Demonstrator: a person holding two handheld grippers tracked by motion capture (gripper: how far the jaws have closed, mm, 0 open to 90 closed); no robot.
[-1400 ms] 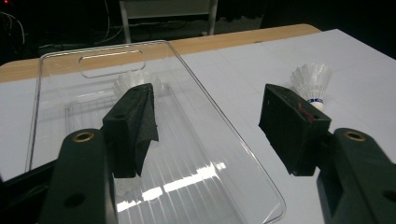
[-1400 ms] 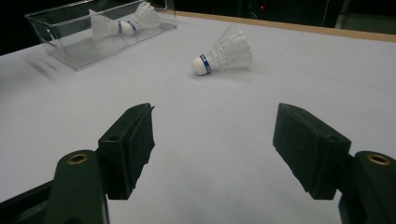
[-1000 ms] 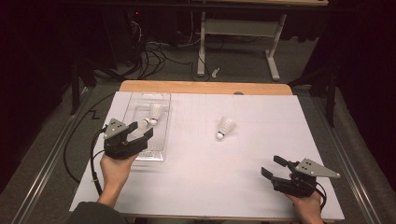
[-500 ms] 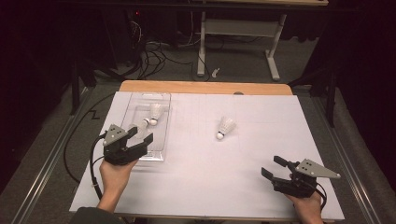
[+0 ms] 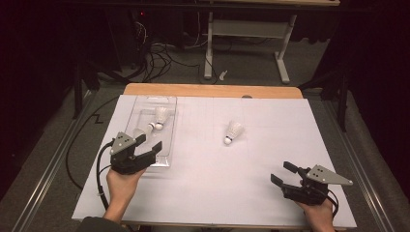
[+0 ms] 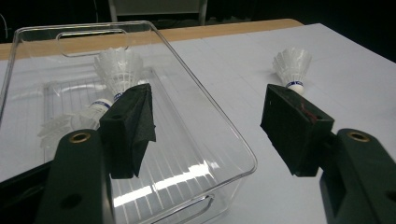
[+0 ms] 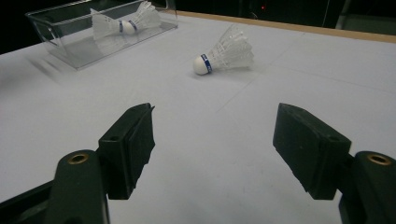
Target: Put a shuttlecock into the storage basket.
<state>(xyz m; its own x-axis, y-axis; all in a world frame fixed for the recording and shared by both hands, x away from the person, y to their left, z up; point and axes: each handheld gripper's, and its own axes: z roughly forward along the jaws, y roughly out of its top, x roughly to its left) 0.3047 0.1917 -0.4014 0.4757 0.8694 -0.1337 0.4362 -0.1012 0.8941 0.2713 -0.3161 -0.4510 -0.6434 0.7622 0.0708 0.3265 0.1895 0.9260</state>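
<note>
A clear plastic tray point(image 5: 167, 104) lies at the left of the white table, with two white shuttlecocks in it, one point(image 5: 162, 117) farther and one point(image 5: 140, 131) nearer. A third shuttlecock point(image 5: 234, 131) lies loose on its side mid-table. My left gripper point(image 5: 149, 141) hovers open over the tray's near end, nothing between its jaws. In the left gripper view the tray point(image 6: 224, 140) and its shuttlecocks point(image 6: 119, 72) sit just ahead of the left gripper point(image 6: 210, 121). My right gripper point(image 5: 281, 172) rests open at the near right, well short of the loose shuttlecock point(image 7: 226, 53).
A white sheet point(image 5: 208, 183) covers the table, with a wooden edge point(image 5: 212, 90) at the far side. Cables and a metal stand point(image 5: 241, 48) are on the floor beyond. The tray point(image 7: 70, 51) stands at the far left in the right gripper view.
My left gripper has drawn back a little toward the near edge, still open. The right gripper and the shuttlecocks have not moved.
</note>
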